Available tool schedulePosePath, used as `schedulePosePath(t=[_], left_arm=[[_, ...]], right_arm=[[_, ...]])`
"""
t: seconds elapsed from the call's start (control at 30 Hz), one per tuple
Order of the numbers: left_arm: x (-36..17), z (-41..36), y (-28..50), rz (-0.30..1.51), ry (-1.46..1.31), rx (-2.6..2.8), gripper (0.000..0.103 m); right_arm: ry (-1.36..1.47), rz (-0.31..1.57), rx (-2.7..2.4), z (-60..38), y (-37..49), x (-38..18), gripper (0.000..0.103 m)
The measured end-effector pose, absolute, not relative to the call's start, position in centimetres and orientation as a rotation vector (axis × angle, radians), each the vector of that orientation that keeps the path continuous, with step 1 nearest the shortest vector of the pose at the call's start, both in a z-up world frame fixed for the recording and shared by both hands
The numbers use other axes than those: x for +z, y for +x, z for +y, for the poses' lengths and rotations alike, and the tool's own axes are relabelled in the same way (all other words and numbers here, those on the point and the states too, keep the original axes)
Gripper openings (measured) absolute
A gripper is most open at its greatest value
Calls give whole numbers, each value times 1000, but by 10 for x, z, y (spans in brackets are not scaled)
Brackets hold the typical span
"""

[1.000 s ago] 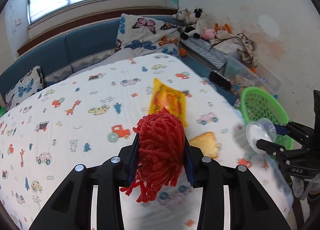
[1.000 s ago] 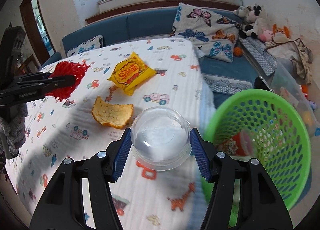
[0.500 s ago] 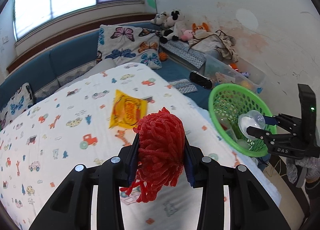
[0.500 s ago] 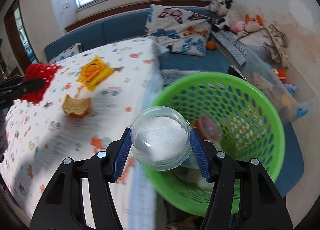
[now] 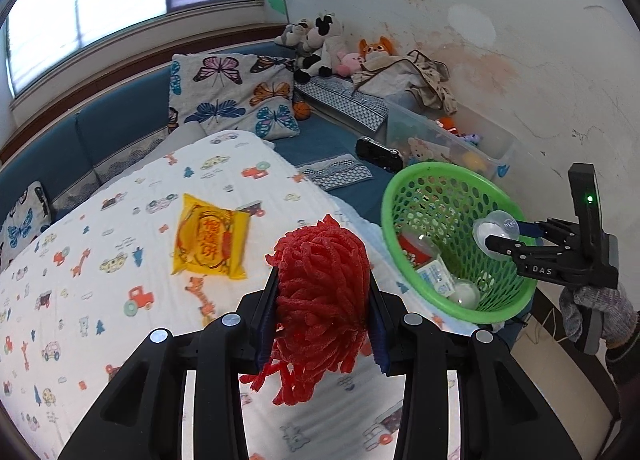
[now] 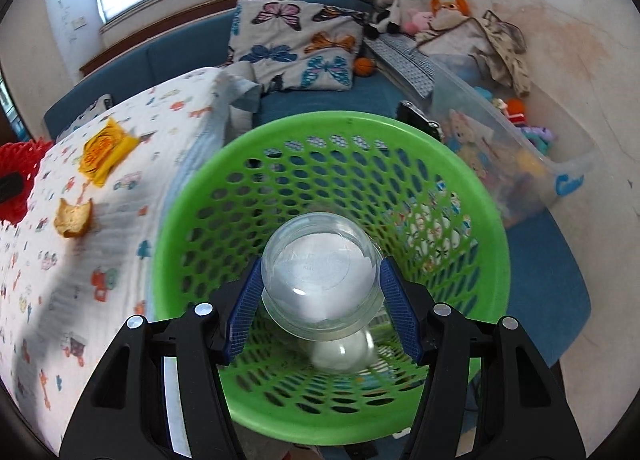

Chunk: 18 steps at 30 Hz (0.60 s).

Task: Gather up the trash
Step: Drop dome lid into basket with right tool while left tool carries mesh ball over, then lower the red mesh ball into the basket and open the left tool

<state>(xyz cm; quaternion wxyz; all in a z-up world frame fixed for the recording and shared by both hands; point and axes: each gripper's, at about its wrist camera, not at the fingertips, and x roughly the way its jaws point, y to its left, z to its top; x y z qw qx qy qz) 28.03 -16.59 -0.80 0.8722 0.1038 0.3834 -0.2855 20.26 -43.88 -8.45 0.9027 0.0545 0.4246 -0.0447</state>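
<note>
From the left wrist, the left gripper (image 5: 322, 302) is clamped on a red fruit net (image 5: 322, 292) above the printed bedsheet (image 5: 100, 228), with the green basket (image 5: 404, 184) off to its right beyond the bed's edge; to drop it cleanly the net should be carried fully over the rim before the jaws part, since its loose strands could snag there. A yellow snack packet (image 5: 210, 240) lies on the sheet beside it, not yet collected. The right gripper (image 5: 500, 234) occupies the basket's mouth, so the left should wait. From the right wrist, the right gripper (image 6: 320, 284) grips a clear plastic cup (image 6: 320, 272) directly above the basket (image 6: 192, 196), already inside the rim line; letting go here should land it beside the pale ball-like item (image 6: 340, 352) at the bottom. A bread piece (image 6: 73, 216) remains on the bed.
</note>
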Motion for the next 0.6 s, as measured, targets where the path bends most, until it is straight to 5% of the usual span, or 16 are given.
schedulePosePath(t=[0.6], left_arm=[[-23, -263, 274, 835, 283, -730, 37]], right_arm=[[135, 827, -130, -467, 175, -68, 65]])
